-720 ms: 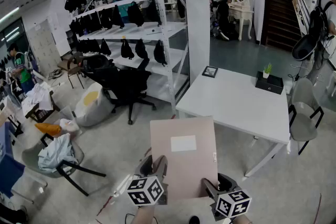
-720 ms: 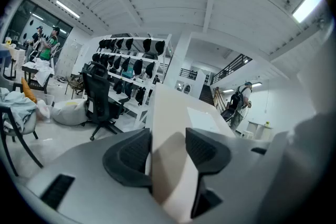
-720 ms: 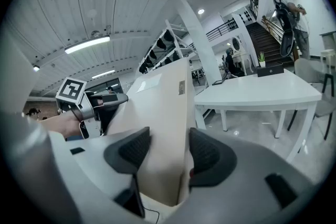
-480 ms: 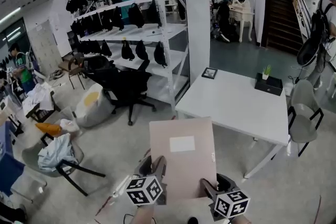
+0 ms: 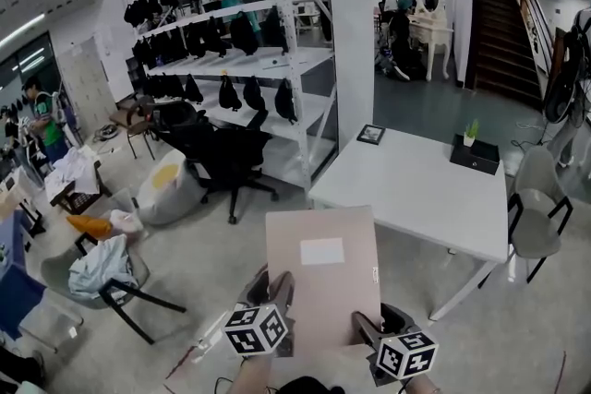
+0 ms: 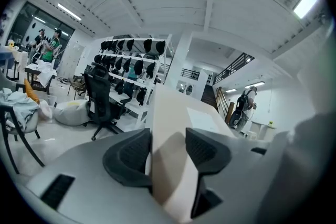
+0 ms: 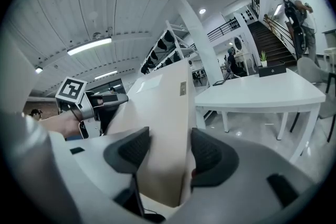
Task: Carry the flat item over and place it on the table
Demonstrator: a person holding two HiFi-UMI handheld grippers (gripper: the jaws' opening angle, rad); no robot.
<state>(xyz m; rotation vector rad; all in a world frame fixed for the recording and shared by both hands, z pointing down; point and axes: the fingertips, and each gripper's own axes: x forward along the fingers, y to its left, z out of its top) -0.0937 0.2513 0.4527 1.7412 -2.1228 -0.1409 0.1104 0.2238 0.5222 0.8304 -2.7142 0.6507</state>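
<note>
Finding: the flat cardboard box (image 5: pixel 322 268) is off the ground, carried level in front of you and short of the white surface (image 5: pixel 420 191), which stands ahead and to your right.

Grip: your left hand-held gripper (image 6: pixel 168 150) is clamped on the box's near left edge. Your right hand-held gripper (image 7: pixel 167 153) is clamped on its near right edge. Both sets of jaws stand wide, with the box's full thickness between the pads.

Handling, as judged: the box looks stiff and light and shows no sag beyond the jaws. Smooth card could slide in the pads if you tilt it nose-down. Most of its length overhangs forward, so keep both grips on the near edge and the box level.

Landing zone: a small picture frame (image 5: pixel 370 134) and a black box (image 5: pixel 474 154) sit along the far side. The near half looks bare and suits the set-down.
</note>
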